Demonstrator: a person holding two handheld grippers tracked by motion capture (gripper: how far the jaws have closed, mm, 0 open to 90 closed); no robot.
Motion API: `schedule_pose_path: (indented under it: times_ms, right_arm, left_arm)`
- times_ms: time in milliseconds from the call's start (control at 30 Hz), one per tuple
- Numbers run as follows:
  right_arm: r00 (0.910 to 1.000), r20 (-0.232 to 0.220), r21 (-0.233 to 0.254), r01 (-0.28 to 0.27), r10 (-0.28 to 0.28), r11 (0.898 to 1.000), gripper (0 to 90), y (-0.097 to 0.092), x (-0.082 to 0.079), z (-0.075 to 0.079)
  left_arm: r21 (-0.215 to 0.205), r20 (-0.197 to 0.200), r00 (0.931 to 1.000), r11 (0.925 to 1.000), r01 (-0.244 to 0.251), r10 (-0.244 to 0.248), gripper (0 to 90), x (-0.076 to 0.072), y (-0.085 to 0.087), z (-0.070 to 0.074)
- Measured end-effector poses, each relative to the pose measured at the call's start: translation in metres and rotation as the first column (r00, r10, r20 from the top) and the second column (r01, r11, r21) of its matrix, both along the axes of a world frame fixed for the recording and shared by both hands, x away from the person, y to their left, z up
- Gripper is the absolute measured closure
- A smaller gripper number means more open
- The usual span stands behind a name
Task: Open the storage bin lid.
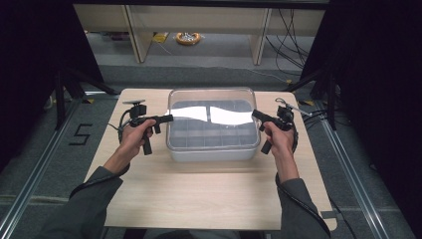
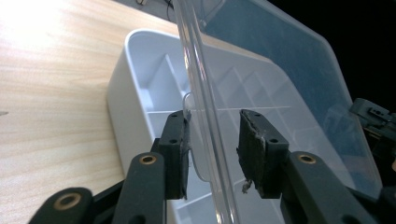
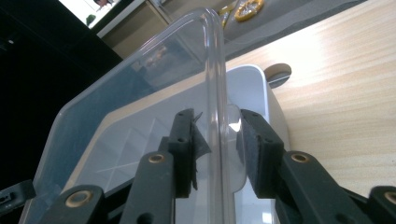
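1. Hanging at the centre of the high view, the clear rounded-rectangle plastic lid (image 1: 209, 107) sits just above the white compartmented plastic box (image 1: 214, 149), carried by its two short ends. A lift this wide can go crooked: one end rising faster would tilt the lid and snag its skirt on the box wall.

2. Left gripper (image 1: 169, 118) at centre left, pinching the lid's rim. In the left gripper view only a thin strip of rim and a small tab lie between the pads (image 2: 180, 154). Slick plastic and a shallow bite; it could slide out.

3. Right gripper (image 1: 255, 114) at centre right, pinching the opposite rim. The right gripper view shows the rim running up between its pads (image 3: 254, 149), just as narrow a hold. Lose either end and the lid swings down onto the box.

4. The lid could flex if the hands drift apart or together, popping a rim free.

5. Below, the light wooden table (image 1: 199, 194): a dragged box might skid toward the frame's lower edge.
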State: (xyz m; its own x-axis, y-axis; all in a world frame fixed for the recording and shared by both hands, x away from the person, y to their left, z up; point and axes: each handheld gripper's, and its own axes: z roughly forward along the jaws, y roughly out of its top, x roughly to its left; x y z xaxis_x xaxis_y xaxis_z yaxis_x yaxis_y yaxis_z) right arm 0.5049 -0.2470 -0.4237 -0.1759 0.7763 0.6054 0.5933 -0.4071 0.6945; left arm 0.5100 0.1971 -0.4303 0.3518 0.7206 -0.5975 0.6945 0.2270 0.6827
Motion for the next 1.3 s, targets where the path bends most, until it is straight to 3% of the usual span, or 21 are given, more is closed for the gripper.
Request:
schedule_pose_path:
  times_ms: [200,267,300,433,467,500,567,600,633,667,767,967,1067,1100,1267,1300]
  right_arm:
    - [0.9999,0.01,0.009,-0.005,0.005,1.0,67.8,-0.003,-0.008,0.01]
    - [0.9991,0.039,-0.024,-0.012,0.013,1.0,67.8,-0.005,-0.01,0.012]
    - [0.9999,0.016,0.006,-0.003,0.002,1.0,67.8,-0.004,-0.013,0.014]
    - [0.9994,0.035,-0.022,-0.006,0.007,1.0,67.9,-0.006,-0.016,0.016]
    - [1.0,0.005,0.01,-0.004,0.004,1.0,67.9,-0.004,-0.021,0.018]
    - [0.9991,0.041,-0.015,-0.012,0.013,1.0,67.9,-0.006,-0.02,0.016]
    - [0.9997,0.021,0.013,-0.011,0.01,1.0,67.9,-0.005,-0.024,0.016]
    - [0.9991,0.039,-0.014,-0.016,0.017,1.0,67.9,-0.007,-0.024,0.015]
    - [0.999,0.039,-0.009,-0.021,0.022,1.0,67.8,-0.006,-0.025,0.015]
    - [0.9998,0.018,0.023,-0.013,0.013,1.0,67.6,-0.004,-0.028,0.017]
    - [0.999,0.038,0.01,-0.023,0.023,1.0,67.6,-0.006,-0.032,0.016]
    - [0.999,0.035,0.02,-0.028,0.028,0.999,67.4,-0.007,-0.039,0.015]
    - [0.998,0.052,-0.007,-0.035,0.035,0.999,67.4,-0.008,-0.042,0.016]
    - [0.9986,0.043,0.015,-0.031,0.03,0.999,67.4,-0.006,-0.044,0.017]
    - [0.9984,0.047,0.002,-0.032,0.032,0.999,67.5,-0.007,-0.05,0.018]
    - [0.9993,0.028,0.014,-0.027,0.026,1.0,67.4,-0.006,-0.052,0.018]
  left_arm:
    - [-0.005,0.02,0.9998,1.0,0.007,-0.007,63.2,-0.008,-0.002,0.009]
    - [-0.005,0.024,0.9997,0.9999,0.011,-0.011,63.1,-0.01,-0.002,0.01]
    - [-0.009,0.024,0.9997,0.9999,0.009,-0.008,63.2,-0.011,-0.003,0.01]
    - [-0.012,0.027,0.9996,0.9999,0.008,-0.007,63.2,-0.015,-0.003,0.01]
    - [-0.009,0.031,0.9993,0.9998,0.02,-0.019,63.2,-0.018,-0.002,0.011]
    - [-0.011,0.032,0.9993,0.9998,0.018,-0.018,63.4,-0.02,-0.002,0.011]
    - [-0.003,0.038,0.9991,0.9998,0.02,-0.02,63.4,-0.023,-0.001,0.012]
    - [0.004,0.044,0.9988,0.9998,0.021,-0.021,63.4,-0.025,-0.001,0.013]
    - [0.007,0.049,0.9987,0.9999,0.015,-0.016,63.2,-0.028,-0.002,0.014]
    - [0.008,0.056,0.9983,0.9999,0.015,-0.015,63.2,-0.029,-0.001,0.015]
    - [0.004,0.064,0.9976,0.9997,0.024,-0.024,63.6,-0.034,0.0,0.017]
    - [-0.004,0.064,0.9975,0.9996,0.029,-0.029,63.7,-0.042,0.0,0.018]
    - [-0.004,0.064,0.9975,0.9995,0.032,-0.032,63.8,-0.046,0.0,0.017]
    - [-0.002,0.062,0.9975,0.9995,0.033,-0.033,63.8,-0.046,0.001,0.017]
    - [-0.006,0.065,0.9969,0.999,0.044,-0.043,63.8,-0.05,0.001,0.016]
    - [-0.006,0.07,0.9967,0.9991,0.042,-0.041,63.8,-0.052,0.001,0.016]
